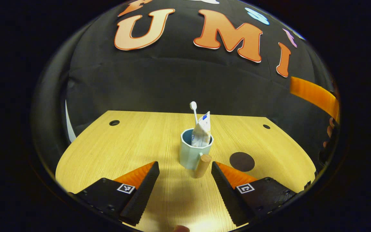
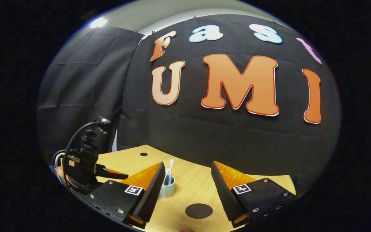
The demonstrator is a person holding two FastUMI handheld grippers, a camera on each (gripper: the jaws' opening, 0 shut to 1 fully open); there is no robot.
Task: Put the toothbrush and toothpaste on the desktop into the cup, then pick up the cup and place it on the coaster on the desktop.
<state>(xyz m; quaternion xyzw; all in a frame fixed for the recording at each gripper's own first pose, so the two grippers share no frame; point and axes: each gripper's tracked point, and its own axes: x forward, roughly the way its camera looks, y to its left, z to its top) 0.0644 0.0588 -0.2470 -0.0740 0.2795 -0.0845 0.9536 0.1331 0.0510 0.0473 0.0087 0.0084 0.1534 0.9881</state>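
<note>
Partly cup (image 2: 167,190) behind hand-held gripper (image 2: 187,190).

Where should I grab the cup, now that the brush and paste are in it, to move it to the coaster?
Grip the cup by its wooden handle, which points at the open left gripper. Come in level from the near side, staying low: the toothbrush and toothpaste stick up above the rim.

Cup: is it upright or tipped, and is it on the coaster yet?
Upright, not on it. The cup stands on the desktop with toothbrush and toothpaste poking up; the coaster lies bare beside it.
</note>
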